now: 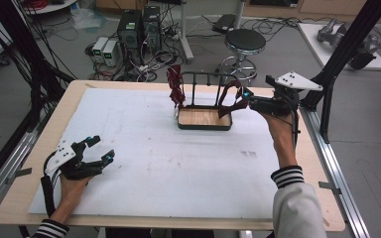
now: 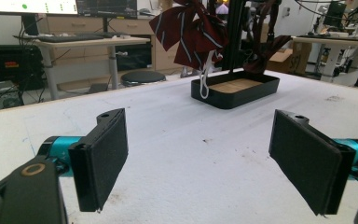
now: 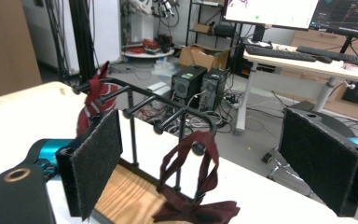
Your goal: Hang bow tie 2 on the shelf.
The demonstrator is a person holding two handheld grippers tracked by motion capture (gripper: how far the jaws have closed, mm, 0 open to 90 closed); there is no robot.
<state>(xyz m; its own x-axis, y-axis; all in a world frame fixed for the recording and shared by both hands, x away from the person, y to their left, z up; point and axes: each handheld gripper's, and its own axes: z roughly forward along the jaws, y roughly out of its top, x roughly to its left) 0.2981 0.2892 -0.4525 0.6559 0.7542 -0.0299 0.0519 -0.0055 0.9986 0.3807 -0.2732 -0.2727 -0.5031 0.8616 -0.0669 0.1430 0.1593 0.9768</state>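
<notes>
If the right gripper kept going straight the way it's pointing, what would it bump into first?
Probably the dark red bow tie hanging on the black rack, dead ahead between the right gripper's open jaws. Depth is hard to judge.

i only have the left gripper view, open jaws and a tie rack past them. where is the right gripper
Observer: The right gripper is up at the rack's right end, beside the dark red bow tie hanging there.
Operator: holding it?
Observer: No. In the right gripper view the bow tie hangs from a peg between the open jaws, and no pad touches it.
Operator: anything in the tray
Observer: From above, the tray's wooden floor is bare apart from the bow tie's lower end over its right corner. The striped tie hangs at the rack's left end.
</notes>
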